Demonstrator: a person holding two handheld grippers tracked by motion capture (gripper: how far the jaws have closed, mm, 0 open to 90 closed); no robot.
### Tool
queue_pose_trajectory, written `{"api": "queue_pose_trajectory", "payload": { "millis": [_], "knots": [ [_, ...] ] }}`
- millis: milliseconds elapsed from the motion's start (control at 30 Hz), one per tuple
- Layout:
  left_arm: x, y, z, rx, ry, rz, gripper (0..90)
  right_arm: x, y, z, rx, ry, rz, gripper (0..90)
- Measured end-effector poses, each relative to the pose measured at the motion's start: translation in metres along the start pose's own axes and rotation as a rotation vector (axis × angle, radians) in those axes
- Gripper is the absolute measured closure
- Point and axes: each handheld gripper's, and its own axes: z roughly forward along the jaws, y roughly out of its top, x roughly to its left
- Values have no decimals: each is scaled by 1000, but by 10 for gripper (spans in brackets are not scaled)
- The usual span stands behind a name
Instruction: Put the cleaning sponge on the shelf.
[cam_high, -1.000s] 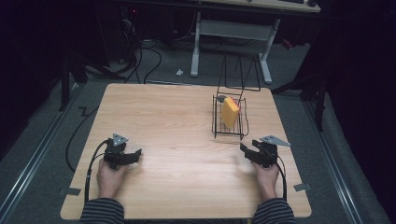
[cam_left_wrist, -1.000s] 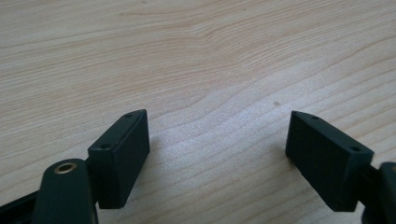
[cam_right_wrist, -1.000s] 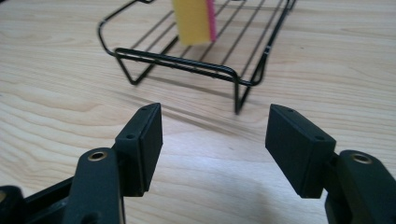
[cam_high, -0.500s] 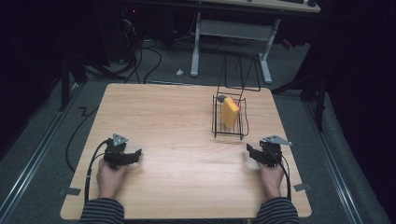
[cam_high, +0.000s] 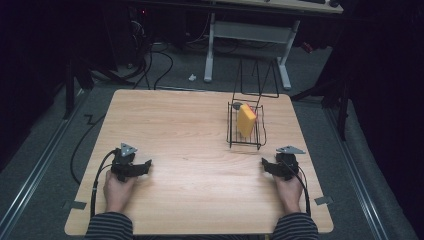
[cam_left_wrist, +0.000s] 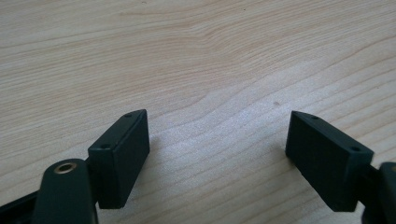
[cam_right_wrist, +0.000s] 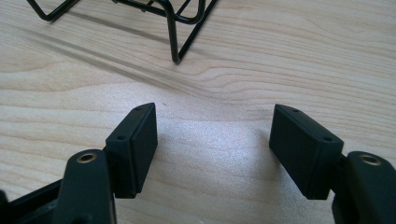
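Observation:
A black wire rack (cam_high: 245, 145) stands on the right half of the wooden table (cam_high: 180, 125), with a yellow block (cam_high: 245, 120) upright inside it. A small grey and red item sits at the rack's back left corner. My left gripper (cam_high: 148, 164) rests low over the near left of the table, open, with bare wood between its pads (cam_left_wrist: 121, 149). My right gripper (cam_high: 264, 165) sits near the front right, just in front of the rack. Its jaws have just been opening and stand open, with nothing between the pads (cam_right_wrist: 135, 144). One rack foot (cam_right_wrist: 174, 44) lies ahead of them.
A cable runs off the table's left edge from the left gripper. Beyond the far edge stand a white desk frame (cam_high: 247, 35) and loose cables on the dark floor. Bits of tape mark the floor at both near corners.
The right hand has shifted slightly at the front right of the table. The left hand has kept still, and the rack and block have not moved.

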Motion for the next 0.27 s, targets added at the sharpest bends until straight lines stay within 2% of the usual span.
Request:
{"api": "queue_pose_trajectory", "payload": {
  "millis": [267],
  "knots": [
    [0,0,0,0,0,0,222,0,0,0,1,-5,4,324]
  ]
}}
